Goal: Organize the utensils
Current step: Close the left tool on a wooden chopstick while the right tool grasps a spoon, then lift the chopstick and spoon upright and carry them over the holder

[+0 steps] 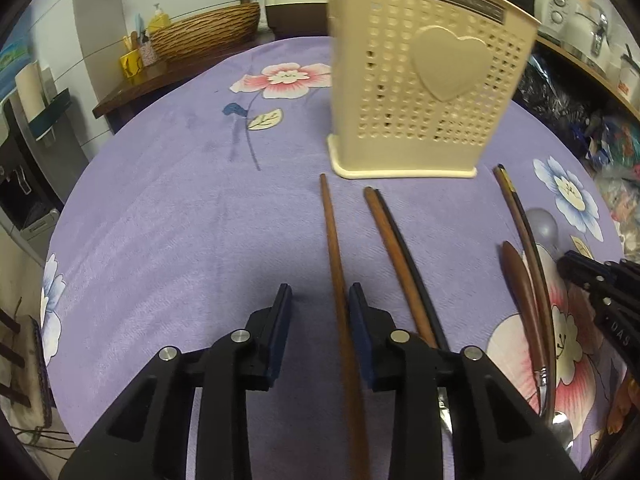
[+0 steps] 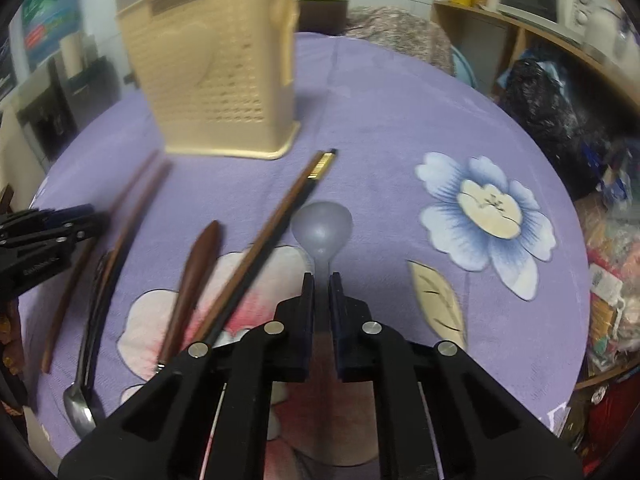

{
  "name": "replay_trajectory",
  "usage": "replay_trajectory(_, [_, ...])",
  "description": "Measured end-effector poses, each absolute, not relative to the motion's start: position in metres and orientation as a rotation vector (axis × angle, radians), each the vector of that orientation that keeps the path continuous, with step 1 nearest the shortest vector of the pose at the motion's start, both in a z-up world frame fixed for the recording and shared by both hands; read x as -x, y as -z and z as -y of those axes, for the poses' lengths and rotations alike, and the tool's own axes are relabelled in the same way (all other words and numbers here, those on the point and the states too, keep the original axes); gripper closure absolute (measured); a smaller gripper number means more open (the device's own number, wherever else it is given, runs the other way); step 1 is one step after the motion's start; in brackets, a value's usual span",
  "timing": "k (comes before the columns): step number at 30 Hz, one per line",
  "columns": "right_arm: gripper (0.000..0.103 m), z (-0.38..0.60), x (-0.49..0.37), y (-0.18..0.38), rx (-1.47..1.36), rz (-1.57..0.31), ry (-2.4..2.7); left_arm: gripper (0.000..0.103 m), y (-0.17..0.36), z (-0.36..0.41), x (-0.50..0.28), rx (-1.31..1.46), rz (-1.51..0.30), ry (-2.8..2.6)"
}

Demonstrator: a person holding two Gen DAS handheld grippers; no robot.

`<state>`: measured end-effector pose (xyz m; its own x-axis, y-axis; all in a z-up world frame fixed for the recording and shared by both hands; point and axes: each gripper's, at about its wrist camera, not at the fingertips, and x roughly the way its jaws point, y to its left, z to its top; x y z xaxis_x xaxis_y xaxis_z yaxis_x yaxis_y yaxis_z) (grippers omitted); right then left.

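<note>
The worktop under a purple flowered cloth (image 1: 168,216) carries a tall cream perforated plastic utensil holder with a heart on its side (image 1: 424,80), standing upright at the far side. In front of it lie loose brown wooden chopsticks (image 1: 334,248), a pale grey plastic spoon (image 2: 322,228) and a small steel spoon (image 2: 80,408). The left tongs (image 1: 320,300) stand open with one brown chopstick between their fingers. The right tongs (image 2: 321,284) are closed on the grey spoon's handle, its bowl pointing away.
</note>
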<state>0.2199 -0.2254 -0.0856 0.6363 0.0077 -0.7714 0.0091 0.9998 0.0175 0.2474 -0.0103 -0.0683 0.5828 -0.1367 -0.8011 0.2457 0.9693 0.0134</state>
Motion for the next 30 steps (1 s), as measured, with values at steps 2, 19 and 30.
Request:
replay_trajectory(2, [0.094, 0.241, -0.215, 0.087, -0.061, -0.863, 0.044, 0.073, 0.069, 0.004, -0.245, -0.124, -0.915, 0.209])
replay_trajectory(19, [0.054, 0.269, -0.229, 0.084, -0.097, -0.915, 0.032, 0.059, 0.067, -0.007, -0.268, -0.174, -0.971, 0.225])
replay_trajectory(30, [0.061, 0.261, -0.273, 0.081, -0.042, -0.995, 0.035, 0.087, 0.063, 0.021, -0.316, -0.228, -1.041, 0.249])
